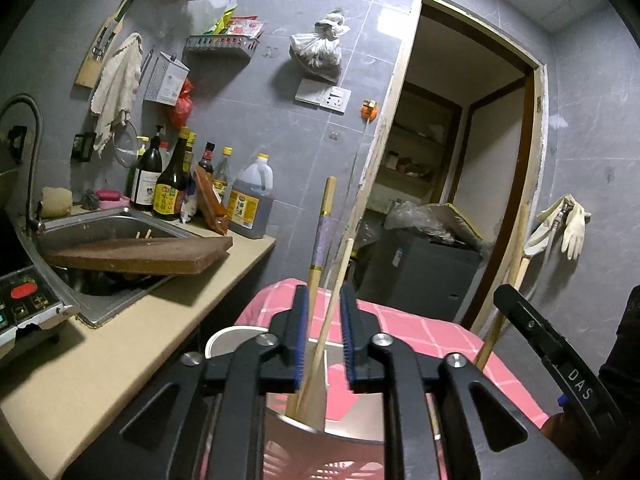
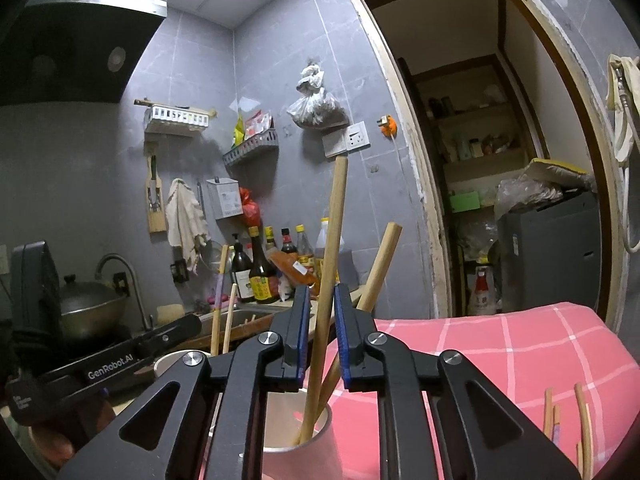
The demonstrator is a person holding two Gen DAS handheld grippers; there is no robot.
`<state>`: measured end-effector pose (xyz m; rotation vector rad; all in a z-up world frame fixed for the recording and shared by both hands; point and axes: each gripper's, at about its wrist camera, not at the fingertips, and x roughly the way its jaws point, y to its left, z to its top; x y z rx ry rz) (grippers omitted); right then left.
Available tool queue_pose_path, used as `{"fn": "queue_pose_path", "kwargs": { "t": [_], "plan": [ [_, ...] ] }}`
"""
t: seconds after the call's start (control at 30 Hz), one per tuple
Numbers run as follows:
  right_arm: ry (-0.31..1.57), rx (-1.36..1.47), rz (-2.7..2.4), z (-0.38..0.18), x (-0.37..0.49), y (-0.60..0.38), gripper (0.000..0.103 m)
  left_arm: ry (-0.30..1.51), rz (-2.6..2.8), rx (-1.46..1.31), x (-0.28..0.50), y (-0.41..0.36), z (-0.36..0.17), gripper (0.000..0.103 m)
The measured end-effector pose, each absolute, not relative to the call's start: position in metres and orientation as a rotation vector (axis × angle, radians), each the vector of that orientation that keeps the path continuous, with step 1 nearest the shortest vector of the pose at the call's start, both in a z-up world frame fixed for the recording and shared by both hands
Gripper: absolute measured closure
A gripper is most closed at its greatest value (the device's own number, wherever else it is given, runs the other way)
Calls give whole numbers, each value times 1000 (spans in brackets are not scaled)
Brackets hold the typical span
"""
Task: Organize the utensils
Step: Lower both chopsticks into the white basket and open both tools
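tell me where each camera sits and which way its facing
Left wrist: on the left gripper, facing the grey tiled wall and doorway over chopsticks in a cup; right gripper at the right edge.
Right wrist: on the right gripper, facing the same wall, wooden sticks between its fingers; left gripper at lower left.
Shared: doorway, sink counter, pink checked cloth.

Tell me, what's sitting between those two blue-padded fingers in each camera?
Left wrist view: a thin chopstick crosses the gap, standing in a white cup. Right wrist view: a thicker wooden stick stands there, its foot in another cup.
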<state>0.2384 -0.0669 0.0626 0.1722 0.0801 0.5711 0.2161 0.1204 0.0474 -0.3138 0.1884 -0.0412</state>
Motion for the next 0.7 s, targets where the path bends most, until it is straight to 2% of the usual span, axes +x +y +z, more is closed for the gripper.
{"fn": "queue_pose_path", "kwargs": {
  "t": [0.13,0.3,0.37,0.4,0.47,0.6,0.7],
  "plan": [
    [67,170,569,68,235,-75,81,185,-52,-322,212,118,53,80],
    [45,166,552,76,229,-86,79,174,-62,-318,205,113,63,71],
    [32,169,541,80,227,-93,72,172,-67,-315,202,110,67,67],
    [29,170,536,81,225,-96,70,171,-69,-312,201,108,69,64],
    [20,173,522,84,221,-104,55,164,-75,-305,197,104,72,56],
    [14,160,494,90,212,-122,47,150,-83,-293,191,95,78,40],
    [16,150,467,95,203,-138,33,139,-97,-295,185,87,83,24]
  ]
}}
